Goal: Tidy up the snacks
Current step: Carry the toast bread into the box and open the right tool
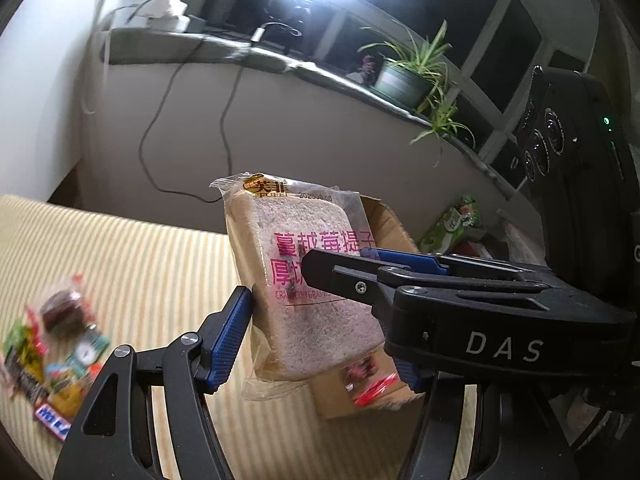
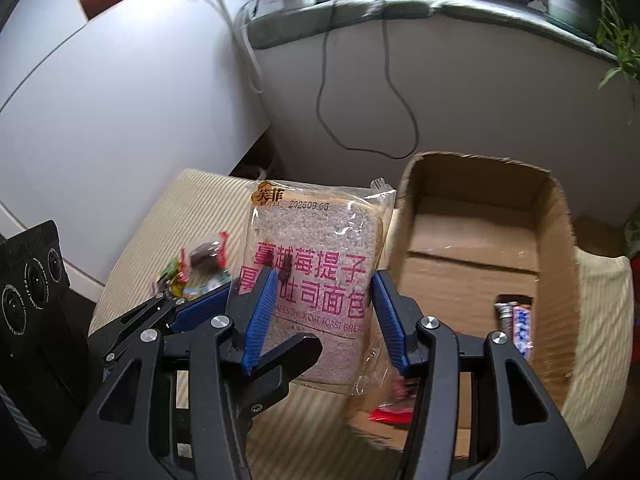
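Bread packet: held upright in the air above the striped cloth, just left of the cardboard box, gripped from two directions at once, seemingly a handover on the way to the box.
Left gripper: closed across the packet's lower half, blue pads pressed against its narrow sides.
Right gripper: blue pads are set at either side of the same packet and appear pressed to it; whether the load is borne cannot be told with certainty.
Packet's look: clear wrapper, one thick pale slice with dark flecks, pink printed characters, a gold mark and date at the top, crimped seams at both ends.
Box: open-topped, near right of the packet, with wrapped bars lying inside against its right wall.
Snack pile: left unsorted on the cloth at far left, well apart from the box.
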A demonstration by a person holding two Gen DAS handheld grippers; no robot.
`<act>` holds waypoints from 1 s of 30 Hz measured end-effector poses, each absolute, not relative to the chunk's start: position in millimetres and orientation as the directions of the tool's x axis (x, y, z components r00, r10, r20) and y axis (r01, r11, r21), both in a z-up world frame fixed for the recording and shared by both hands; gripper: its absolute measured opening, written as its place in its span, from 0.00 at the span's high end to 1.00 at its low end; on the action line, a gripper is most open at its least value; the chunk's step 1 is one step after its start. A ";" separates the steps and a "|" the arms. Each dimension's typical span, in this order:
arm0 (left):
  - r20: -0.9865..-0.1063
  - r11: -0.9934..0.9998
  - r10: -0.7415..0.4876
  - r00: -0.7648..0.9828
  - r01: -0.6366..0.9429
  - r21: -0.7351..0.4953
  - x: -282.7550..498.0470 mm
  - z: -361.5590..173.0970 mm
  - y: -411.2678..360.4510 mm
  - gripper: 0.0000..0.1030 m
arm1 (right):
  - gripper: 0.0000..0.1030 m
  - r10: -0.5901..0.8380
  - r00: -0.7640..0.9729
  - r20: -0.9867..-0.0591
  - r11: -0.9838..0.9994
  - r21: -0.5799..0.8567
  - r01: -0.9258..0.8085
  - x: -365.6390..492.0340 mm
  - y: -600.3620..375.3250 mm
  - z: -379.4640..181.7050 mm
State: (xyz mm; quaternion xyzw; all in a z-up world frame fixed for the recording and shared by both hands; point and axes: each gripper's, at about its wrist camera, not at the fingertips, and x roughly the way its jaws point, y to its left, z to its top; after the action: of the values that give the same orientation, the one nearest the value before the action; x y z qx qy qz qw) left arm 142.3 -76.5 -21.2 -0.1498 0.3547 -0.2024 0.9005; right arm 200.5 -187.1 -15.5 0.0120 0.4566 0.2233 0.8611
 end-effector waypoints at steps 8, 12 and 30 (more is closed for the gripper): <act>-0.588 0.860 -0.502 0.634 0.294 -0.417 169.6 -23.4 -112.1 0.39 | 0.50 0.360 0.509 -0.782 0.922 0.214 -0.322 222.1 -221.7 -15.5; -0.602 0.853 -0.517 0.609 0.307 -0.422 183.4 -28.5 -126.9 0.39 | 0.50 0.345 0.512 -0.786 0.930 0.215 -0.297 233.8 -236.9 -20.6; -0.674 0.862 -0.506 0.538 0.332 -0.382 214.1 -44.8 -169.8 0.39 | 0.50 0.330 0.483 -0.811 0.942 0.252 -0.222 266.5 -277.4 -49.5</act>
State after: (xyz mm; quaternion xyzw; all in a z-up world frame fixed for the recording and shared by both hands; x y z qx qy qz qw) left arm 214.1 -169.8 -44.8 -0.1041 0.4160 -0.2406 0.8707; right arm 266.5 -277.4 -49.5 0.0564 0.4822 0.1606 0.8593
